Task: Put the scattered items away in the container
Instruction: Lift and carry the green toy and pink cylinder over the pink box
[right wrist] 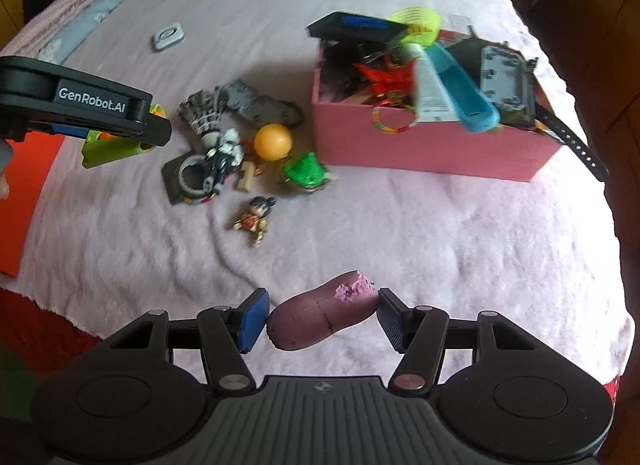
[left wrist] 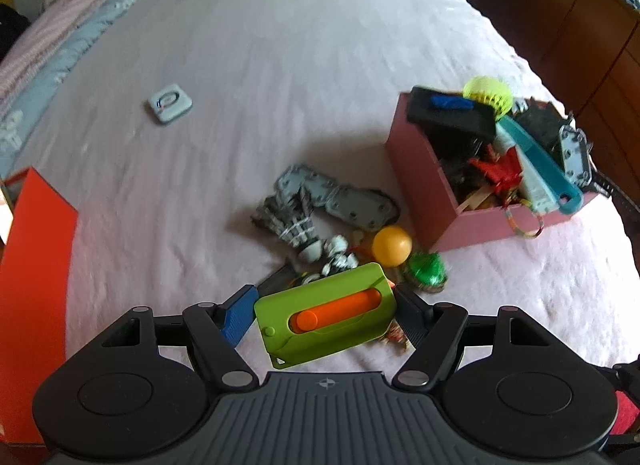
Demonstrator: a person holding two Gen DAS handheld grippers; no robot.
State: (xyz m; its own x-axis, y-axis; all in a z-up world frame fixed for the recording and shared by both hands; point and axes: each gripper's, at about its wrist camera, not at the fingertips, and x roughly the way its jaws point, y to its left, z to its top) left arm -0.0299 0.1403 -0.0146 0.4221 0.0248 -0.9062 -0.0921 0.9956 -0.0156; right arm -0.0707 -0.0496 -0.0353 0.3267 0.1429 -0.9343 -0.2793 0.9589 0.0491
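Two grippers each carry one item above the bed (right wrist: pixel 400 225), both apparently bound for the pink box (right wrist: pixel 420 149) that sits near the bed's right edge. The left gripper (left wrist: pixel 324 315) has its jaws closed across the short ends of a lime-green plastic case with an orange slider (left wrist: pixel 326 313), a flat, hard-edged block; gripping it endwise keeps the broad face up and should let it drop flat. The right gripper (right wrist: pixel 322 317) has its jaws pressed on both ends of a purple sweet-potato-shaped toy (right wrist: pixel 320 315), rounded and matte, with a ragged, torn-looking patch at one end that suggests foam or soft rubber.

The box is rigid-walled and already heaped: a black tray (right wrist: pixel 356 29), a teal scoop-like handle (right wrist: pixel 460 93), a grey studded plate (right wrist: pixel 502 77), a red folded-paper piece (right wrist: pixel 384 75) and a yellow-green shuttlecock (right wrist: pixel 420 21) stand above its rim, so I judge that new pieces need a gap or they may slide off.

Scattered items lie grouped on the fleecy pink cover just left of the box: a feathered shuttlecock (right wrist: pixel 204 113), a smooth orange ball (right wrist: pixel 273 142), a shiny green toy (right wrist: pixel 304 171), a small doll (right wrist: pixel 254 217) and a grey jointed strap (left wrist: pixel 344 201). A small square case (left wrist: pixel 169 103) lies well apart, toward the bed's far left side.
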